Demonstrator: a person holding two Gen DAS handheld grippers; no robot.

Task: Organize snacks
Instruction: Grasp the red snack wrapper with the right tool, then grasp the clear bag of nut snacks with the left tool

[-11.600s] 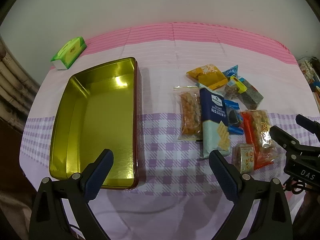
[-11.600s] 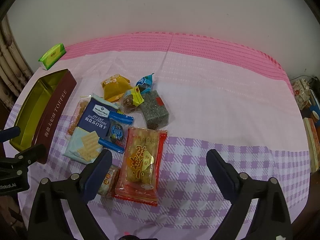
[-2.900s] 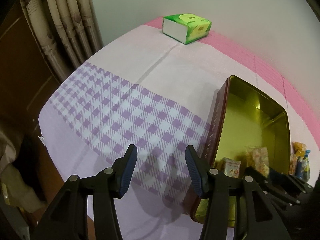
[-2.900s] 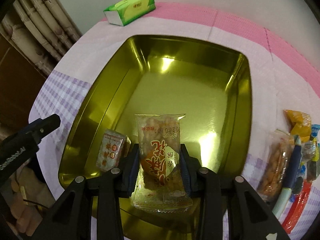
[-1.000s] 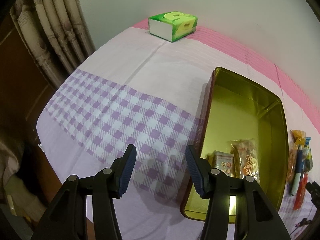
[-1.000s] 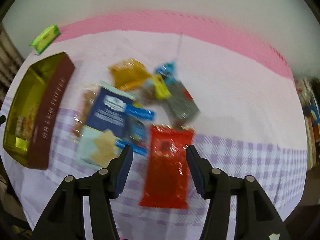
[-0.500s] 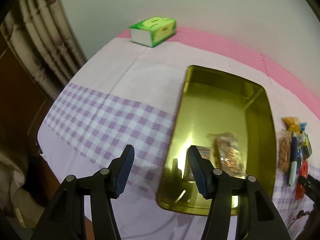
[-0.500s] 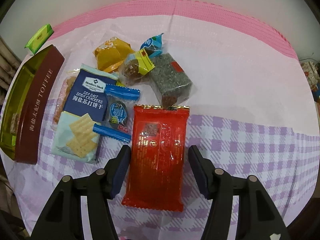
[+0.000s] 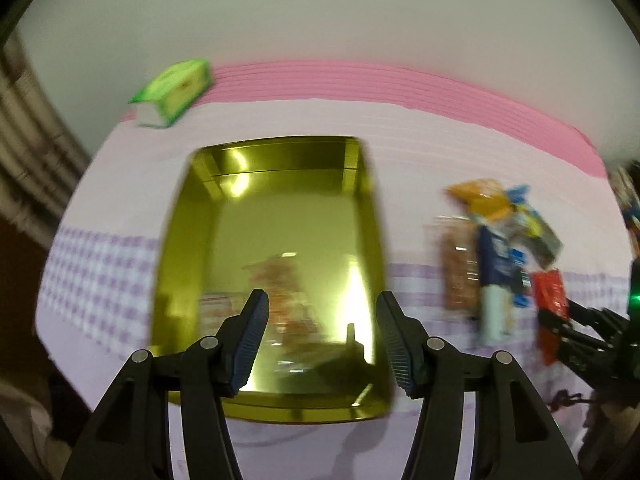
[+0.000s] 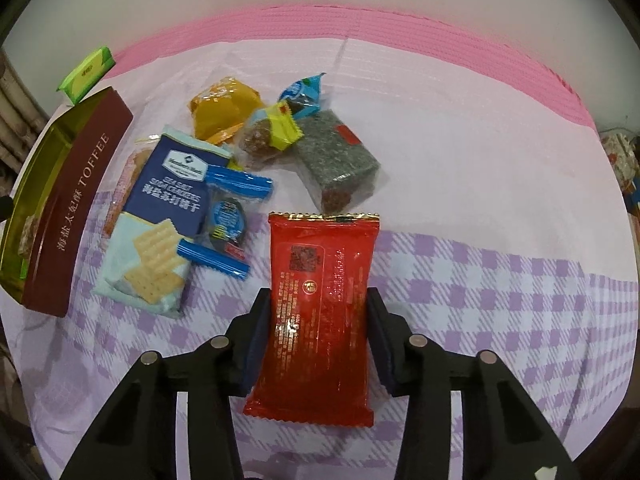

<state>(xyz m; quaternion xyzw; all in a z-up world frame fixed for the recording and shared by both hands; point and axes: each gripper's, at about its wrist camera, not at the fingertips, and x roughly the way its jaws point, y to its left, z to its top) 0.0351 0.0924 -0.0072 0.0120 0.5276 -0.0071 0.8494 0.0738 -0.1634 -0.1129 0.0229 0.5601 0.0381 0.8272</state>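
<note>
My right gripper is shut on a red snack packet, one finger against each long side. Beyond it lie a blue cracker pack, a blue-wrapped candy, an orange pack, a yellow-wrapped sweet, a small blue candy and a grey seaweed block. The gold toffee tin stands at the left. In the left wrist view my left gripper is open and empty over the near end of the tin, which holds two blurred snack packs.
A green tissue pack sits at the far left edge of the pink and purple-checked cloth. A curtain hangs at the left. Cluttered items show beyond the table's right edge.
My right gripper has closed on the red packet. My left gripper has swung right until it faces along the tin; its view is blurred by motion.
</note>
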